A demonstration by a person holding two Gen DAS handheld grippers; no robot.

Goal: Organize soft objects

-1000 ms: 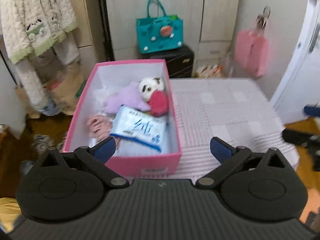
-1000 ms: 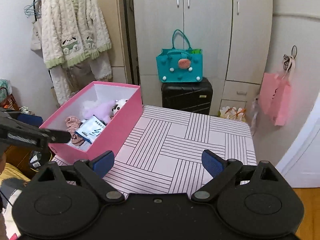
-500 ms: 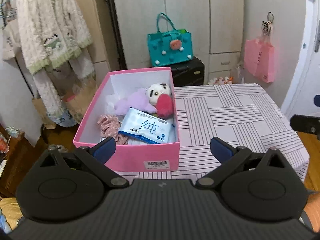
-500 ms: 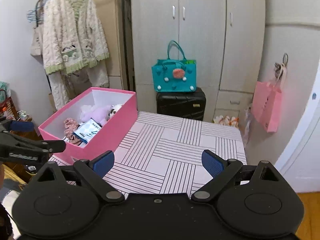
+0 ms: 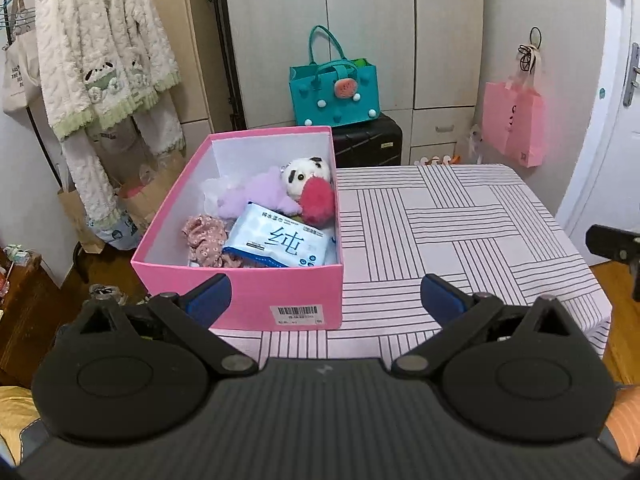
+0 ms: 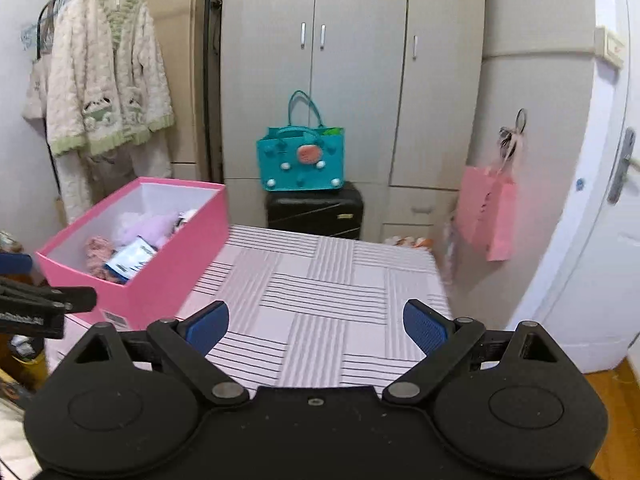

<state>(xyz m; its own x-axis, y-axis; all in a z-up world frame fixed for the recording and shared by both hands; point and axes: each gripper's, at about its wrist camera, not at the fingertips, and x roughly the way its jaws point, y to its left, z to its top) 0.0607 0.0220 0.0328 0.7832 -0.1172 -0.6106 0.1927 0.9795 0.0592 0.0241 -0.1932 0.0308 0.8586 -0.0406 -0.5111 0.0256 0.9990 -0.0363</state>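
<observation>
The box (image 5: 280, 304) sits at the table's (image 5: 460, 240) left edge. It holds all the soft items in view: a panda (image 5: 306, 172) and a red pom (image 5: 318, 202) against the right wall, a purple plush (image 5: 256, 200) beside them, a wipes pack (image 5: 280, 242) near the front, and a floral scrunchie (image 5: 204, 236) to its left. The left gripper (image 5: 326, 294) is released, with jaws spread and nothing between them, and hangs short of the box front. The right gripper (image 6: 316, 322) is likewise released and empty, over the table's near edge, well apart from the box. No soft item lies on the striped cloth. Judgement: the loading step appears complete, or sorting inside the box has not yet begun. If further tidying is required, the next move calls for 1 gripper to advance over the box rim and descend onto a single item with jaws kept wide, since the contents overlap.
</observation>
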